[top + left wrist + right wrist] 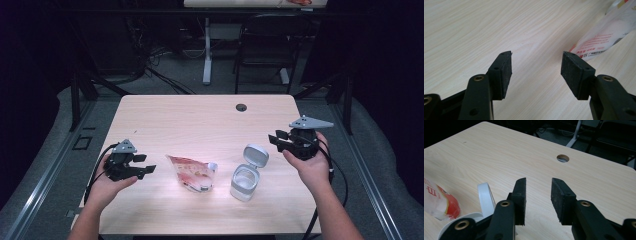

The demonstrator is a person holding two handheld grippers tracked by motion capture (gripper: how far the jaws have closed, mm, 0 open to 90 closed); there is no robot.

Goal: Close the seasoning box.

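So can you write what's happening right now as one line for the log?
left gripper: open, empty, beside pouch | right gripper: open, empty, above table | white container: lid open, upright

On the table (pixel 200 115), a plastic pouch (pixel 192 172) lies near the front edge at the middle, with an open-lidded container (pixel 246 175) just to its right. The left gripper (pixel 142 167) hovers left of the pouch by the left edge, the right gripper (pixel 277 140) right of the container by the right edge, and a cable hole (pixel 241 107) sits near the back edge.

Red print on plastic pouch (pixel 602 40), too small/blurred to read, no other txt
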